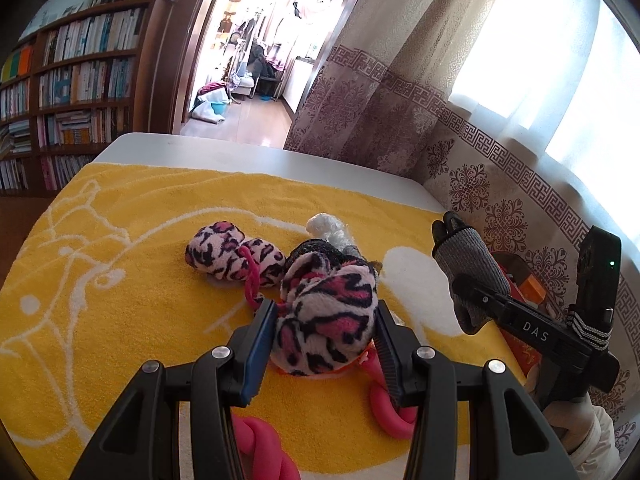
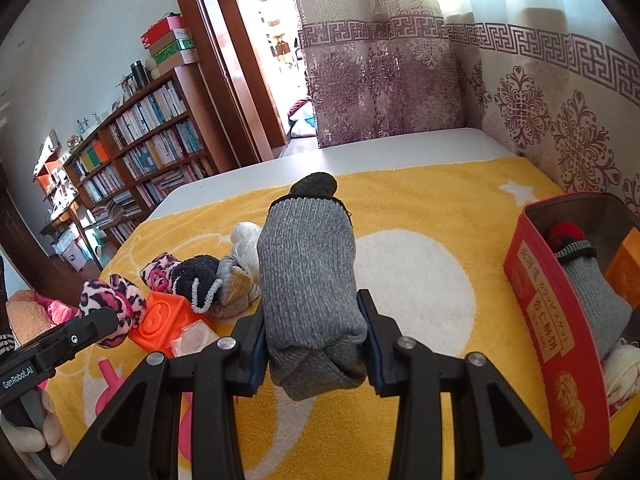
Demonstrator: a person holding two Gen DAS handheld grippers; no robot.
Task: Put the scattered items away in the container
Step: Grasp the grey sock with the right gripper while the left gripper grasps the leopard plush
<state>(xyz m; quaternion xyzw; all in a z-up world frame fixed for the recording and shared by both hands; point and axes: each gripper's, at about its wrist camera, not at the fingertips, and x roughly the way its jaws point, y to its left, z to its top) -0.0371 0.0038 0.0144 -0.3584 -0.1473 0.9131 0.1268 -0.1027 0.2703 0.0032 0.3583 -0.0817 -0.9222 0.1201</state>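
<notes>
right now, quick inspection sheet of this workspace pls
surface: white table under a yellow towel.
job's things: red tin at the right edge, already holding a grey sock roll and an orange block; grey sock roll and leopard sock bundle both gripped.
clutter: second leopard sock, black fuzzy sock, white bundle, orange number block, pink toy parts loose on the towel.
grippers: left gripper shut on the leopard bundle; right gripper shut on the grey roll.
cables: nothing seen.
surroundings: bookshelf, open doorway, patterned curtain.
</notes>
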